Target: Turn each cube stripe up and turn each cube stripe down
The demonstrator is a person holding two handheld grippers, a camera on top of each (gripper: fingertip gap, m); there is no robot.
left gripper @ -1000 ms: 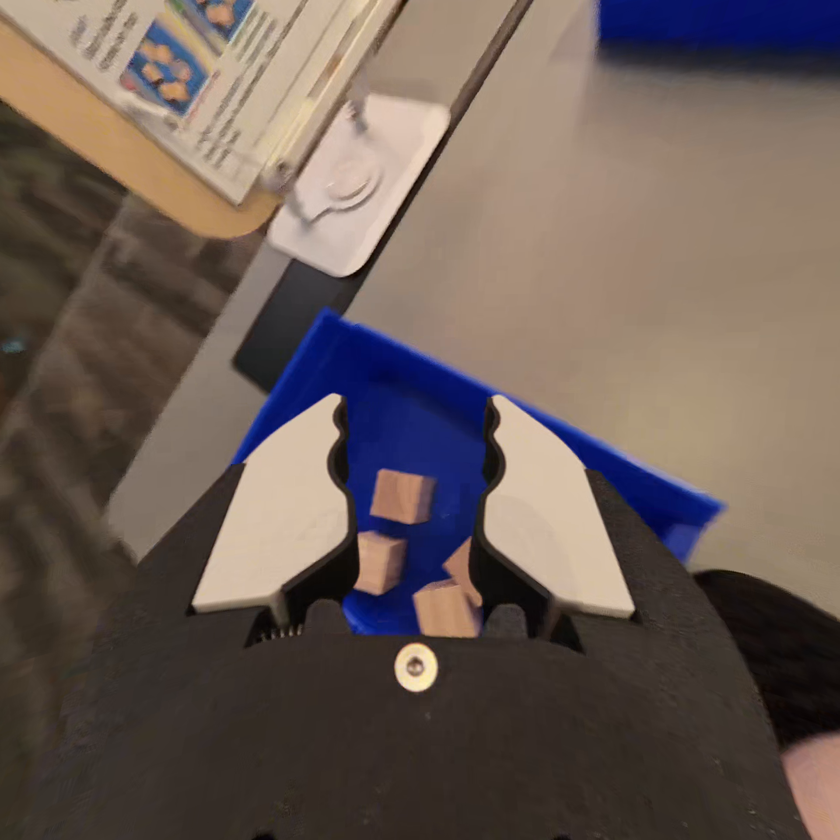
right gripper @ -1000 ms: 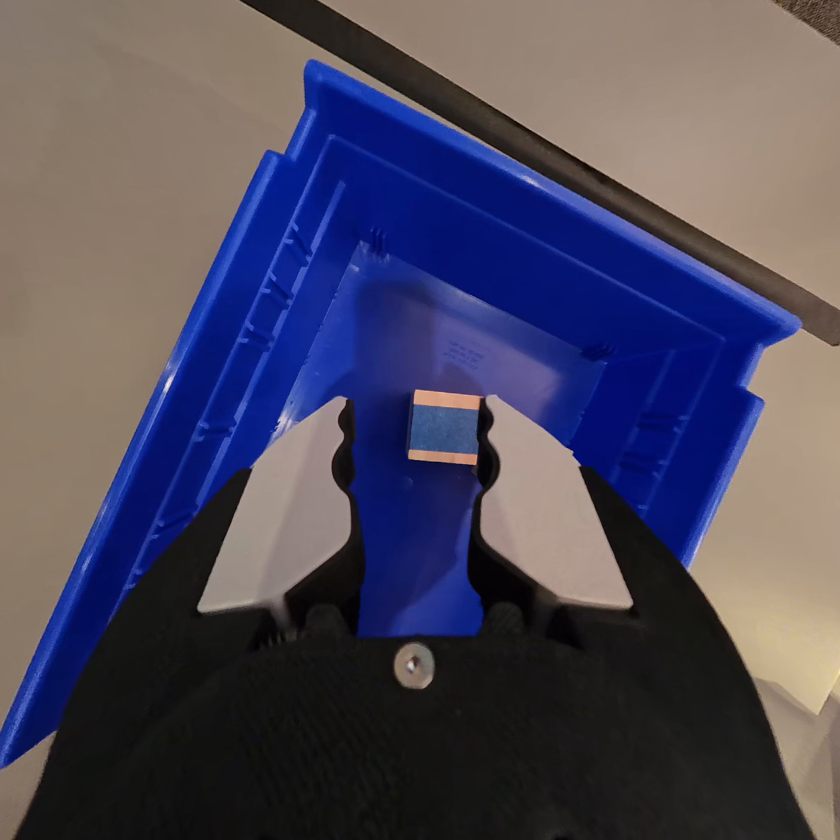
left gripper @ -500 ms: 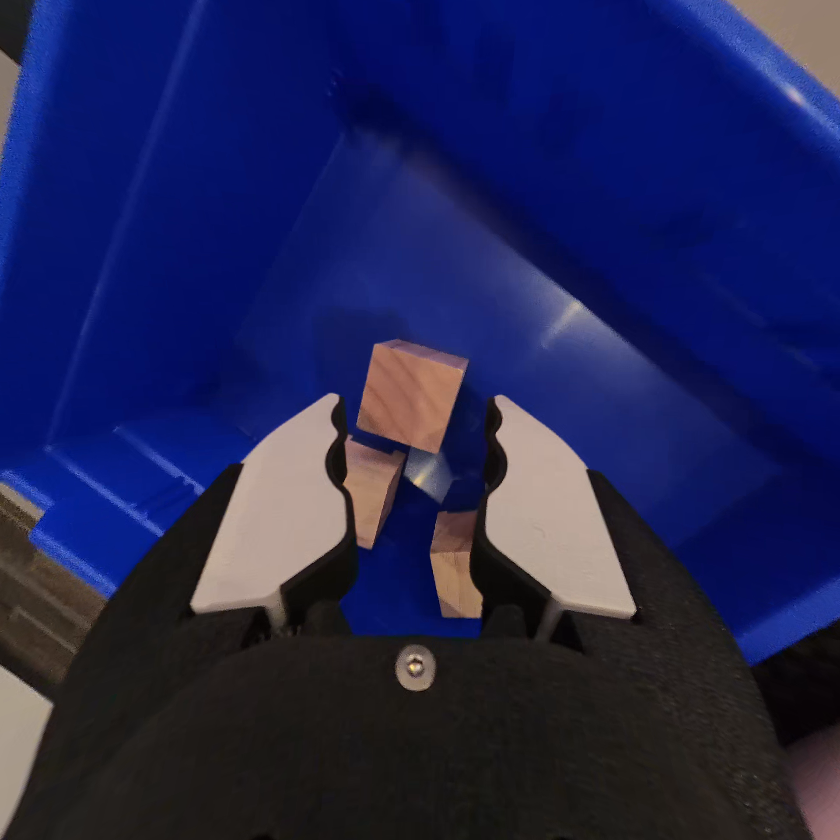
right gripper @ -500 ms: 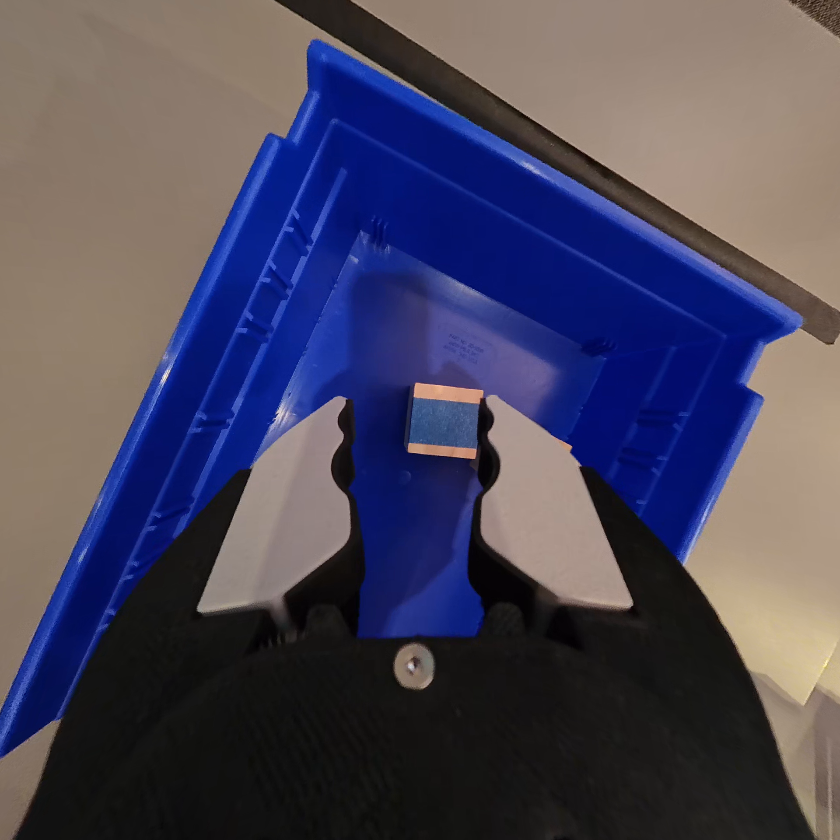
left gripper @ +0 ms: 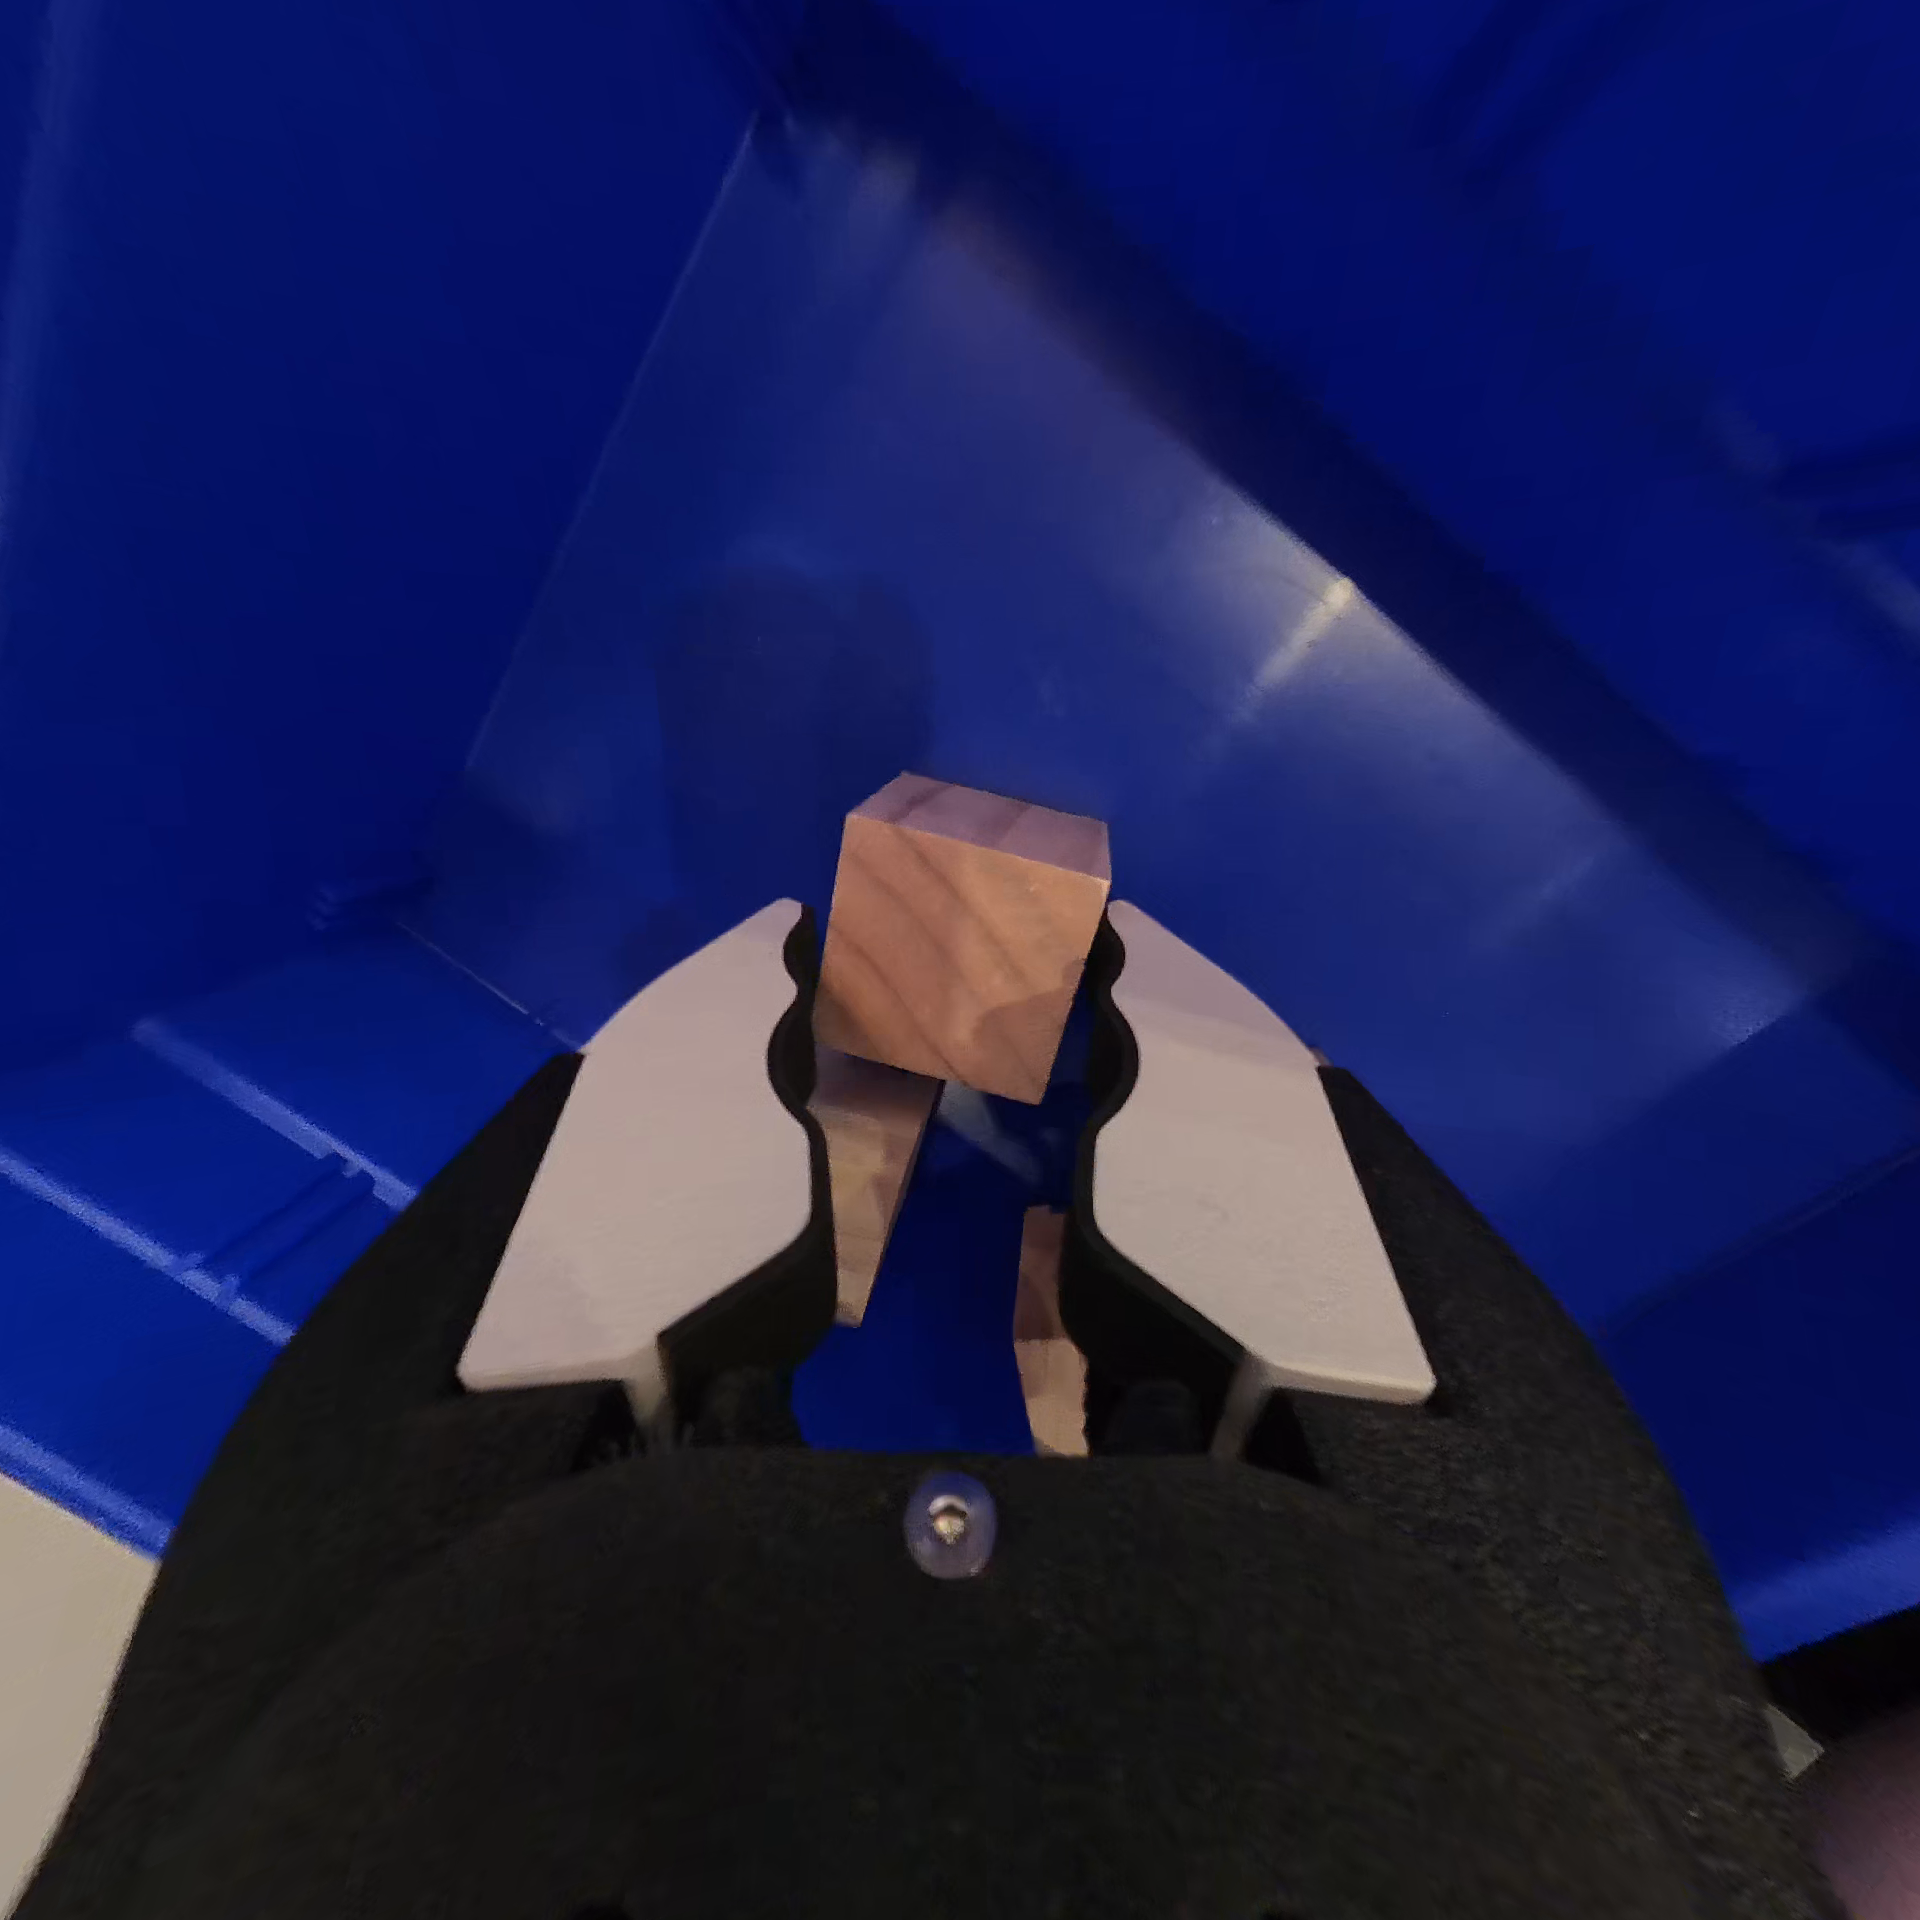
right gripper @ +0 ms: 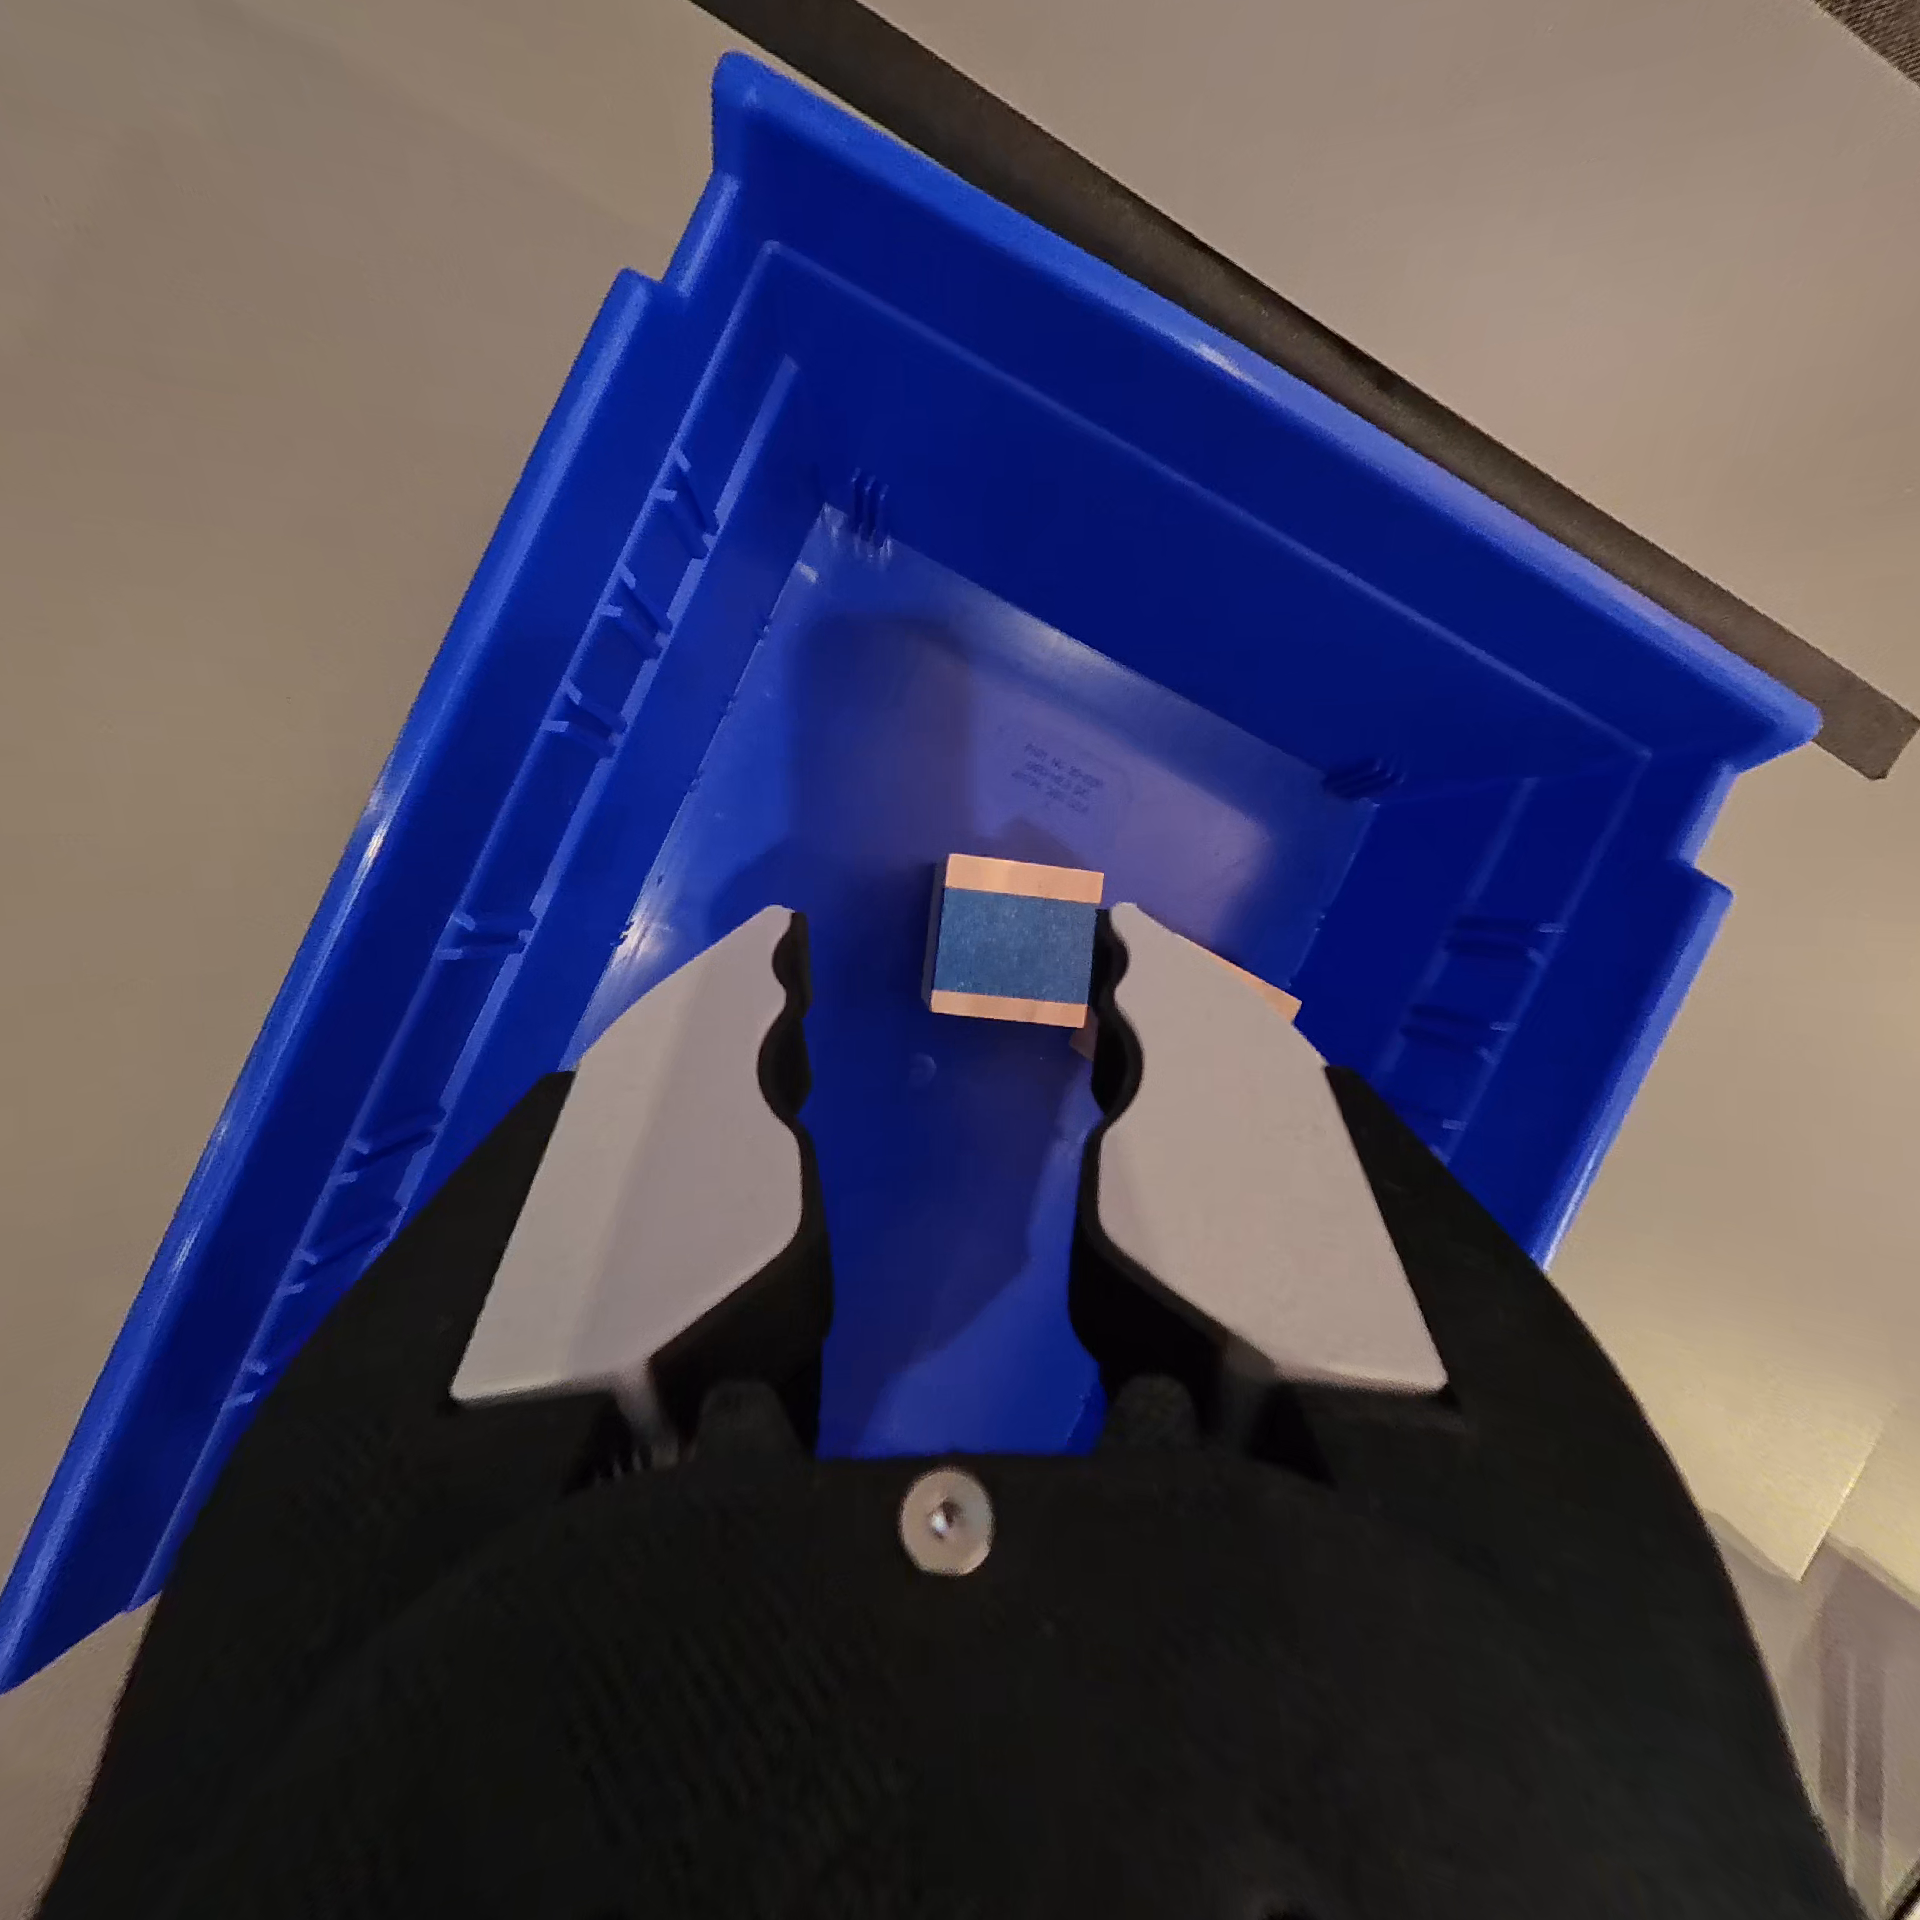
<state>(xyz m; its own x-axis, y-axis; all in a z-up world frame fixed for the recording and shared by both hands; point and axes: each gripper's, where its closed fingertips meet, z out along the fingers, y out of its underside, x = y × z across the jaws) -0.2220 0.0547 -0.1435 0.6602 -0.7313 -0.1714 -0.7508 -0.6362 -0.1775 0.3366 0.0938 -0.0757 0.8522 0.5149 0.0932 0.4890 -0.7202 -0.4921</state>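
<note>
In the left wrist view my left gripper (left gripper: pixel 954 914) is open and reaches deep into a blue bin (left gripper: pixel 1351 416). A plain wooden cube (left gripper: pixel 961 956) sits between its fingertips and nearly fills the gap; no stripe shows on it. Two more wooden cubes lie lower, one (left gripper: pixel 868 1195) against the left finger and one (left gripper: pixel 1044 1340) against the right finger. In the right wrist view my right gripper (right gripper: pixel 951 914) is open above another blue bin (right gripper: pixel 1039 343). A cube with its blue stripe up (right gripper: pixel 1016 940) lies on the bin floor beside the right fingertip. A second cube (right gripper: pixel 1273 1003) is mostly hidden behind that finger.
Both bins stand on a grey table (right gripper: pixel 260 364). A dark strip (right gripper: pixel 1351 343) runs along the table edge behind the right bin. A pale sheet (right gripper: pixel 1766 1507) lies at the lower right. The left bin's walls close in around the left gripper.
My left gripper has dropped from above the table into its bin, and the far cube now sits between its fingertips. My right gripper has barely moved over the striped cube.
</note>
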